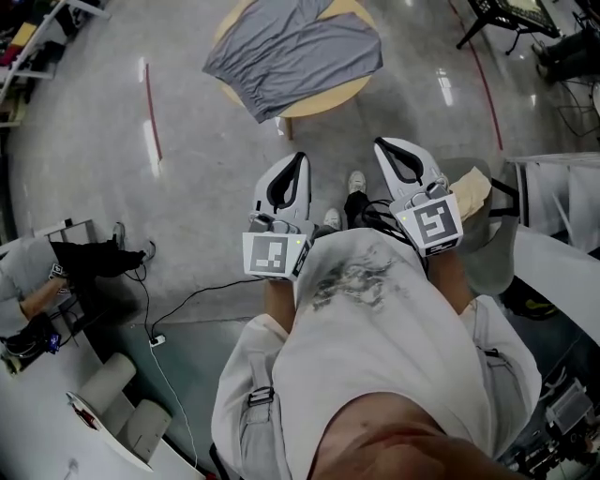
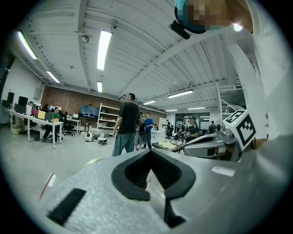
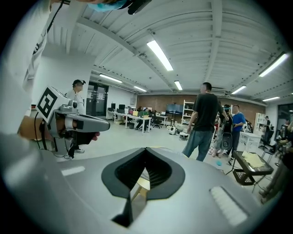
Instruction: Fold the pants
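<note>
In the head view, grey pants (image 1: pixel 291 52) lie spread over a round wooden table (image 1: pixel 337 94) at the top, well ahead of both grippers. My left gripper (image 1: pixel 300 156) and right gripper (image 1: pixel 379 142) are held side by side in front of the person's body, over the floor short of the table. Both are shut with nothing between the jaws. The left gripper view shows its own closed tips (image 2: pixel 150 151) and the right gripper (image 2: pixel 211 144) beside it. In the right gripper view the tips (image 3: pixel 146 149) meet too, with a sliver of the table's edge (image 3: pixel 143 183) behind them.
A person sits at a desk on the left (image 1: pixel 37 281), with cables (image 1: pixel 187 302) trailing over the floor. Red tape lines (image 1: pixel 152 112) mark the floor. A black stand (image 1: pixel 502 19) and white racks (image 1: pixel 553 197) are at the right. People (image 3: pixel 203 121) stand beyond the table.
</note>
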